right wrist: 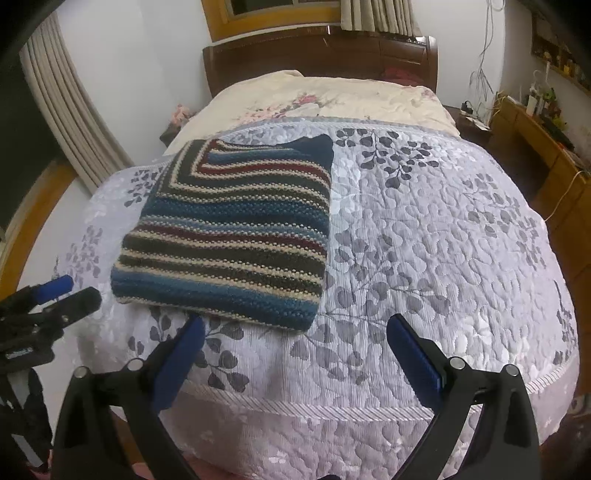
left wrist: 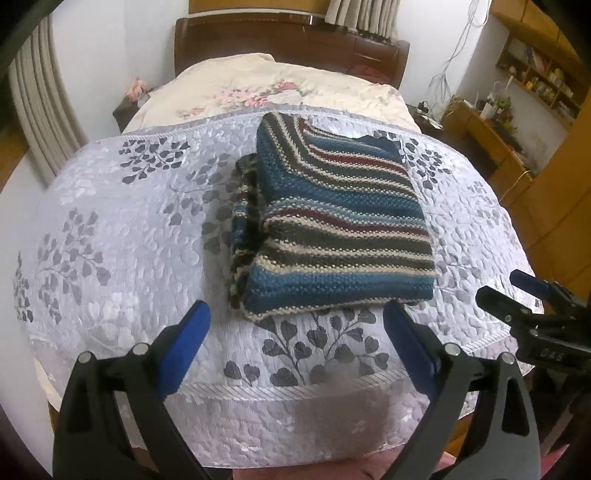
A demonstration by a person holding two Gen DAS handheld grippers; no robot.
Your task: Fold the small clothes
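A bedroom with a bed under a pale quilt printed with grey leaves.

No words here are clear enough to read. The left gripper and the right gripper both hang low over the near edge of the bed, jaws spread wide, holding nothing. The striped knit sweater lies folded into a neat block on the quilt just past them, with blue, cream, dark red and grey stripes.

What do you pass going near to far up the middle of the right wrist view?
Right gripper → quilt → striped sweater → floral duvet → headboard → curtain.
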